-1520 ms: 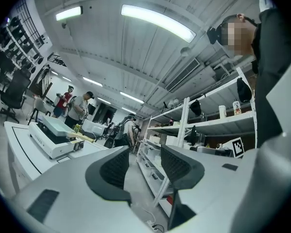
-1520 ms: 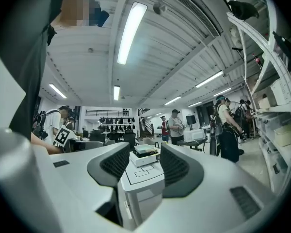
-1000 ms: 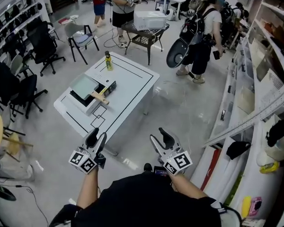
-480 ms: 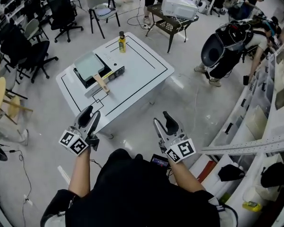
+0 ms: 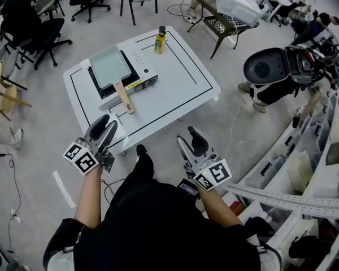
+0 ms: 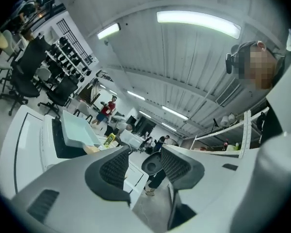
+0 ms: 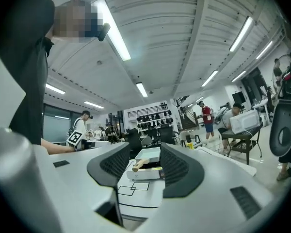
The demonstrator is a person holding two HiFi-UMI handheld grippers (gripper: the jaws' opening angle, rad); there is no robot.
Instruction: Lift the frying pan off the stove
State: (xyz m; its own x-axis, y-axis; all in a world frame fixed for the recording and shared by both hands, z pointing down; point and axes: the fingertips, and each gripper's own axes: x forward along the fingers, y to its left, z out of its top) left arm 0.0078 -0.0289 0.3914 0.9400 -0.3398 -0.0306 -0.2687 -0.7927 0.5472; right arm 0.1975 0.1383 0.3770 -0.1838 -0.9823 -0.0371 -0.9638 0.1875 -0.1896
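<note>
Your left gripper [image 5: 106,126] and right gripper [image 5: 187,139] are both spread and empty, short of the tabletop [image 5: 175,89]. The frying pan [image 5: 108,66] sits on the stove [image 5: 140,82]. It looks rigid and front-heavy, so clamp the wooden handle [image 5: 124,97] near the pan.

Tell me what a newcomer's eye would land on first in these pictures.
A white table marked with black lines stands mid-floor. It carries a stove with a pale square frying pan on top, its wooden handle pointing toward the person. A yellow bottle stands near the table's far edge. Closer in, the left gripper and right gripper hang open and empty, short of the table.
</note>
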